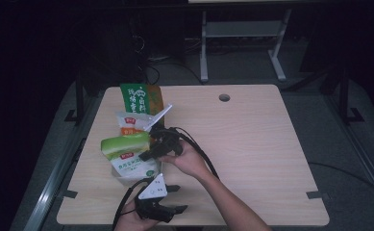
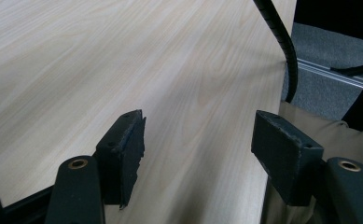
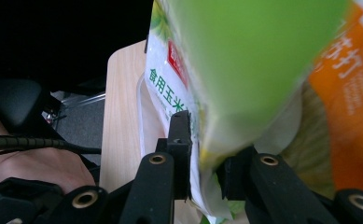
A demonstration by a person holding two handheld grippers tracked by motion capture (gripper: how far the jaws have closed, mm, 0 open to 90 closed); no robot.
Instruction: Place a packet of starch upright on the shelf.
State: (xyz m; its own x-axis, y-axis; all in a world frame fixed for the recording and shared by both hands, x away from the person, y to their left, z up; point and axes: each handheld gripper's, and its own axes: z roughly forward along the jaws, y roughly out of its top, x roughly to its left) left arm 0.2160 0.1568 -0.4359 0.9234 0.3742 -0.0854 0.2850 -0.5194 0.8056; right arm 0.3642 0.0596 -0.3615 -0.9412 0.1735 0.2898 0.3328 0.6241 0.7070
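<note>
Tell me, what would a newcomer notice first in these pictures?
First, the green and white bag at the table's left side, its edge between the jaws of the right tool. Behind it stand more bright packets. The left tool rests open at the near edge, holding nothing.

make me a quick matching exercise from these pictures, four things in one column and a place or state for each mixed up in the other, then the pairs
Things:
1. left gripper
2. right gripper
3. green and white bag
4. dark green packet

Places or states:
A. farthest packet in the row, near the table's far edge
B. jaws apart over bare wood at the table's near edge
C. between two black jaws, in a clear tub
D. jaws on either side of a bag's edge

Pairs: 1-B, 2-D, 3-C, 4-A
</note>
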